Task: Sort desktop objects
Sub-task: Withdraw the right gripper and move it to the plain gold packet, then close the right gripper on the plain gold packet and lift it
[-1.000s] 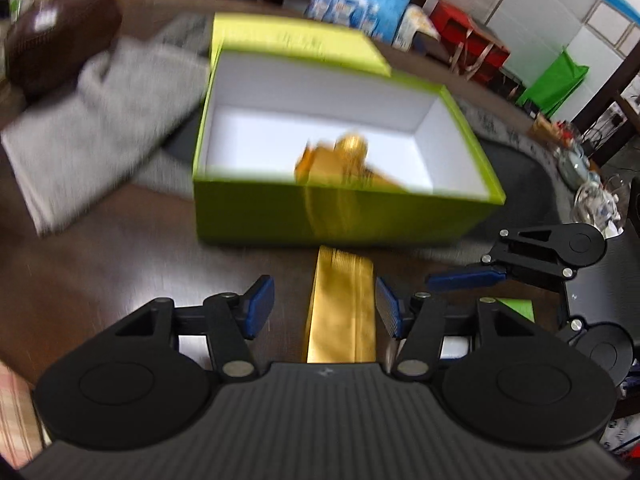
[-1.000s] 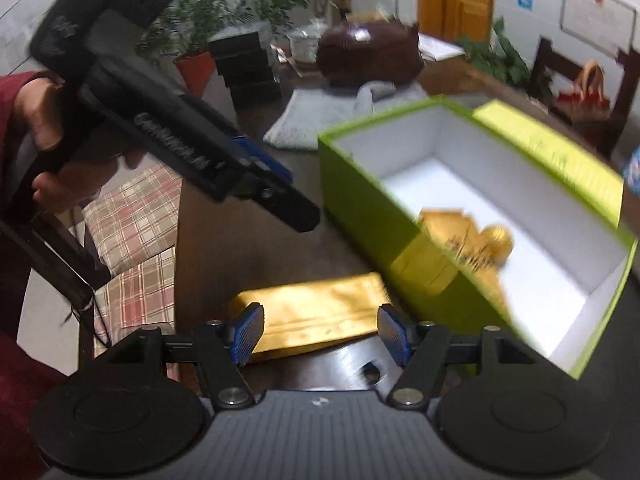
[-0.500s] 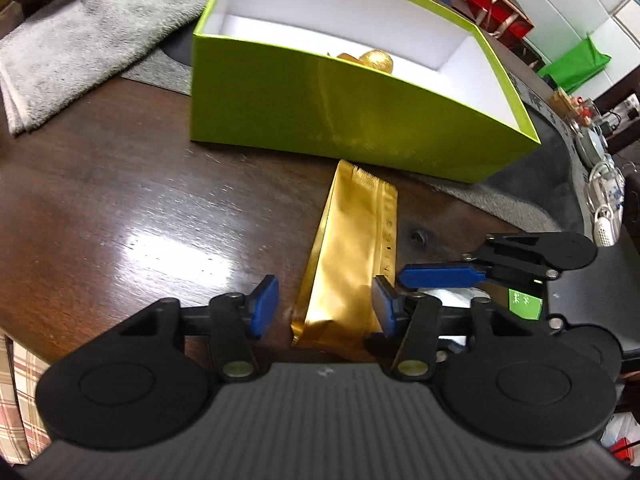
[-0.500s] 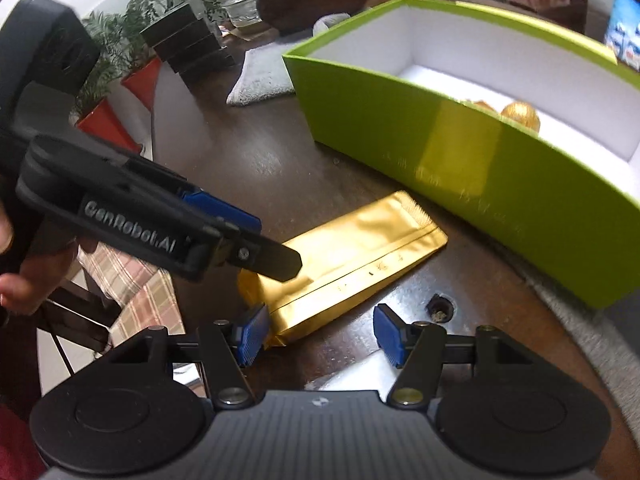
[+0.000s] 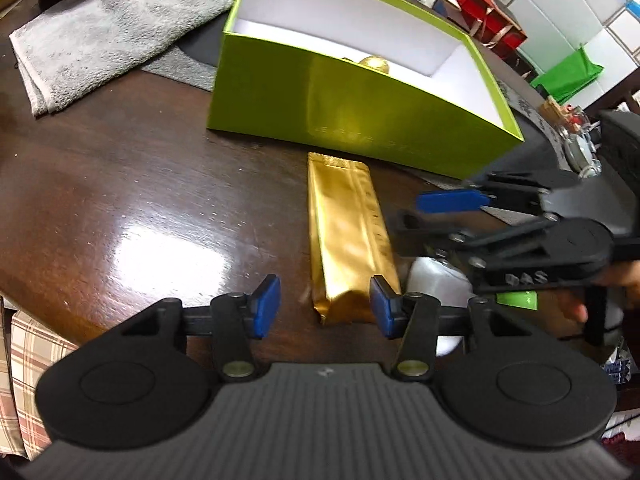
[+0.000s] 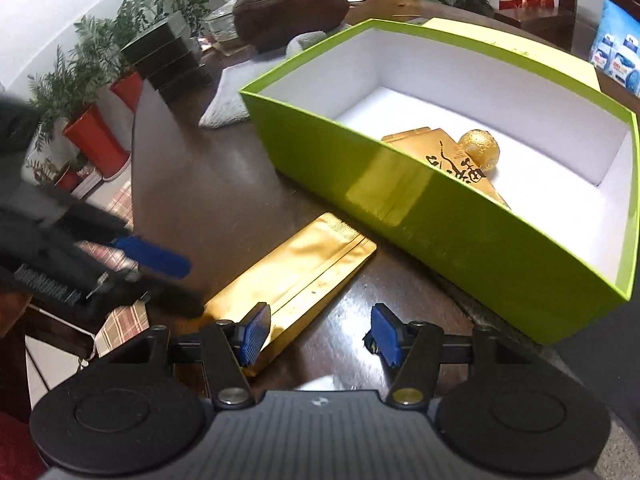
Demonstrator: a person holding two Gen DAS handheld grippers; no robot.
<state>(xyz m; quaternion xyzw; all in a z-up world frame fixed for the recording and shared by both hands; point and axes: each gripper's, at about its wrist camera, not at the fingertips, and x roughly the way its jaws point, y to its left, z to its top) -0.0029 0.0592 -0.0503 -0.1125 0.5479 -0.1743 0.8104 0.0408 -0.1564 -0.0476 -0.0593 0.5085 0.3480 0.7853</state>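
Observation:
A gold foil pouch (image 5: 348,240) lies flat on the dark wooden table in front of an open green box (image 5: 340,120); it also shows in the right wrist view (image 6: 296,276). The green box (image 6: 460,224) holds another gold pouch (image 6: 452,160) and a gold ball (image 6: 480,148). My left gripper (image 5: 324,310) is open, its jaws either side of the pouch's near end, not touching. My right gripper (image 6: 316,336) is open and empty beside the pouch's near end. It shows in the left wrist view (image 5: 444,210) to the right of the pouch.
A grey towel (image 5: 108,28) lies at the back left of the table. A brown teapot (image 6: 288,4), stacked dark boxes (image 6: 168,60) and potted plants (image 6: 92,120) stand beyond the box. A plaid cushion (image 5: 28,360) sits below the table edge.
Both grippers have pulled back and risen a little. The left gripper has shifted left, so the pouch now lies nearer its right finger. The pouch has not moved.

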